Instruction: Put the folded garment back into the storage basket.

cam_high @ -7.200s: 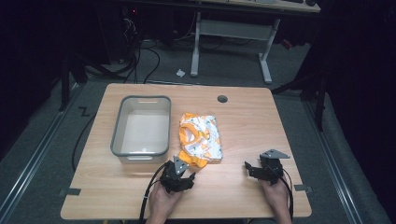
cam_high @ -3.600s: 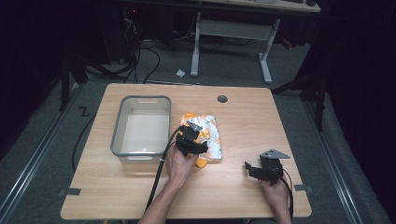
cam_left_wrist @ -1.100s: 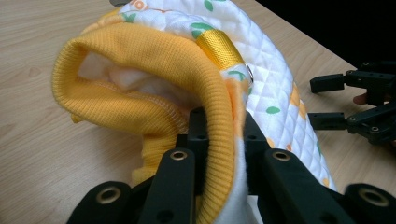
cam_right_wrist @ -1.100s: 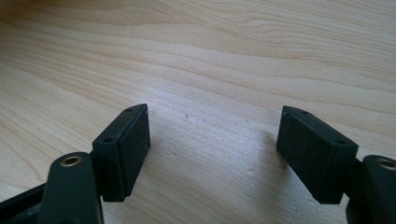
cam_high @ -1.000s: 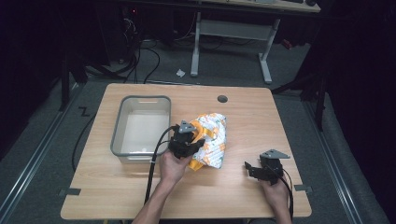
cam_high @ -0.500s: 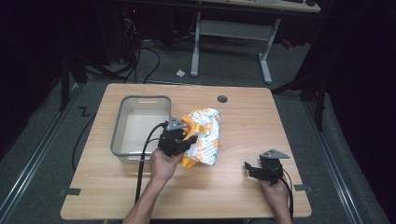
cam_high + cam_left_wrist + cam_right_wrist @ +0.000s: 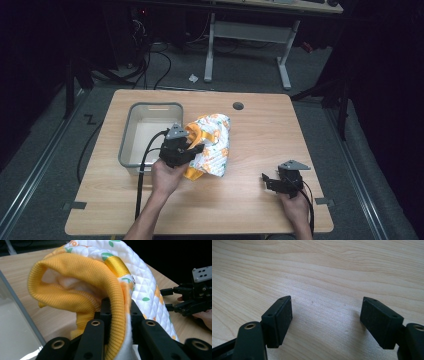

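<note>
A small quilted white garment (image 7: 212, 145) with orange and green prints and an orange ribbed cuff (image 7: 82, 287) hangs lifted off the wooden table (image 7: 260, 130), just right of the grey bin (image 7: 131, 136). My left gripper (image 7: 192, 149) is shut on its orange edge; in the left gripper view (image 7: 117, 312) the cloth is pinched between the black jaws. My right gripper (image 7: 267, 181) rests low at the table's front right, open, with bare wood between its fingers (image 7: 283, 315).
The grey bin holds nothing visible. A round cable hole (image 7: 238, 106) sits near the table's far edge. Beyond the table are desk legs (image 7: 285, 65) and cables on the floor. Bare wood lies between the garment and the right gripper.
My left gripper closed on the garment, lifted it and carried it left toward the bin. The right gripper has stayed in place, open.
</note>
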{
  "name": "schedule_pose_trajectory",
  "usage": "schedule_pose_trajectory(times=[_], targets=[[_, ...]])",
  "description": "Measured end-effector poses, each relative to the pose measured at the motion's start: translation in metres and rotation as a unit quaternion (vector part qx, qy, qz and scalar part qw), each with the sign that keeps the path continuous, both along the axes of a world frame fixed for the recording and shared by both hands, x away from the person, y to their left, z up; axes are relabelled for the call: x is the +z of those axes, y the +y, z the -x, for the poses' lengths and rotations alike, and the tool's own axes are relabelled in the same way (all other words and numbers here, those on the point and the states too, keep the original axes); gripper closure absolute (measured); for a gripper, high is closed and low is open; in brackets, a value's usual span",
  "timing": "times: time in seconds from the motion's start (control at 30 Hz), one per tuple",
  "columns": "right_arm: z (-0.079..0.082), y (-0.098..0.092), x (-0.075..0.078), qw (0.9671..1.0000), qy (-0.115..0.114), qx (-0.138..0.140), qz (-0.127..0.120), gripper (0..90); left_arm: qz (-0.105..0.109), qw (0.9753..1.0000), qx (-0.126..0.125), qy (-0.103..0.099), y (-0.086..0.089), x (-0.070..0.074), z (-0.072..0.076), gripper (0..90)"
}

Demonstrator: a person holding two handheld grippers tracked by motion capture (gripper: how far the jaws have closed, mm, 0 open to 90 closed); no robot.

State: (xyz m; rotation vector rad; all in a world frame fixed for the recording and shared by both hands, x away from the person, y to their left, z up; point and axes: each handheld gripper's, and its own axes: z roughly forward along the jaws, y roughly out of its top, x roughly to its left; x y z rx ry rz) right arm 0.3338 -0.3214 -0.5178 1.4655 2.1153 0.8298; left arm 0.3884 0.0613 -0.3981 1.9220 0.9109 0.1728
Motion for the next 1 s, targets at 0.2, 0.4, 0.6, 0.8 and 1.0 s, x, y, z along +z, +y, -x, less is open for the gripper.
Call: schedule_pose_trajectory(times=[0.2, 0.4, 0.6, 0.8, 1.0], targets=[[0.000, 0.000, 0.000, 1.0000, 0.000, 0.000, 0.000, 25.9, 0.005, 0.9999, 0.008, -0.005, 0.011, 0.006, -0.002, 79.4], [0.000, 0.000, 0.000, 1.0000, 0.000, 0.000, 0.000, 25.9, 0.012, 0.9998, 0.015, -0.010, 0.021, 0.009, -0.001, 79.4], [0.000, 0.000, 0.000, 1.0000, 0.001, -0.001, -0.001, 25.9, 0.007, 0.9996, 0.021, -0.015, 0.033, 0.015, -0.001, 79.4], [0.000, 0.000, 0.000, 1.0000, 0.002, -0.002, -0.002, 25.9, 0.010, 0.9992, 0.032, -0.019, 0.045, 0.019, -0.001, 79.4], [0.000, 0.000, 0.000, 1.0000, 0.001, -0.002, -0.001, 25.8, 0.016, 0.9985, 0.043, -0.029, 0.063, 0.026, -0.002, 79.4]])
